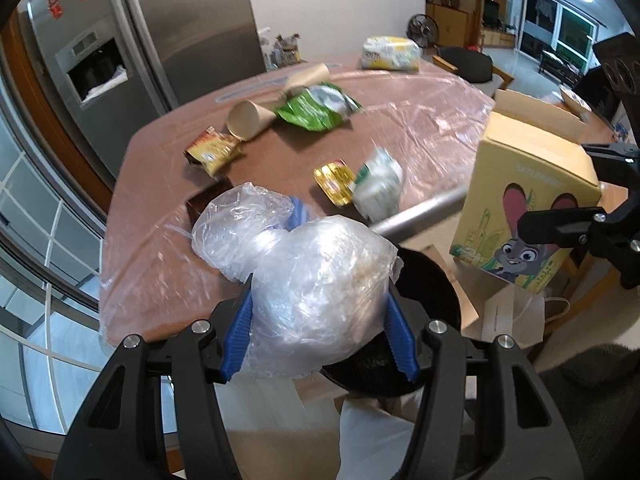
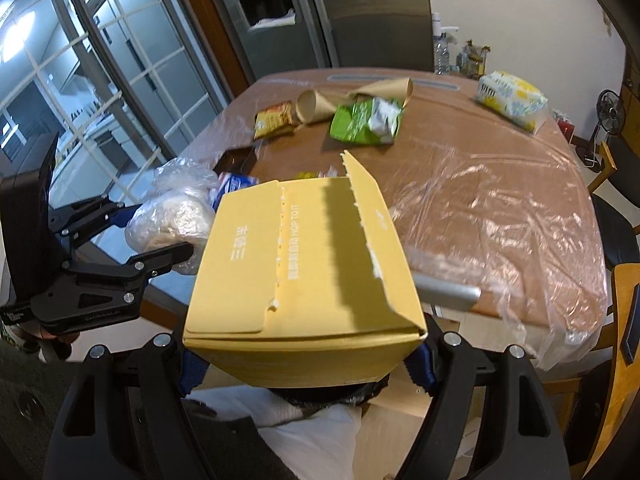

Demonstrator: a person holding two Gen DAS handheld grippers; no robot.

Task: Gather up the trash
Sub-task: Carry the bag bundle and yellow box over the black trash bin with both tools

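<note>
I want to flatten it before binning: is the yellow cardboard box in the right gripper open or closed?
Open: the yellow cardboard box has one torn top flap standing up, the other folded flat.

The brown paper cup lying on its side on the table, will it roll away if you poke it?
Probably. The brown paper cup lies on its side, so a nudge could roll it, likely curving because it tapers. It looks light and thin, so squeezing may crush it. The plastic sheet underneath looks wrinkled, which might slow it.

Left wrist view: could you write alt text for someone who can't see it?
Blue-tipped tongs grip a crumpled clear plastic bag above a black bin. Behind, wrappers and paper cups litter a plastic-covered table; at right, other tongs hold a yellow carton.
</note>
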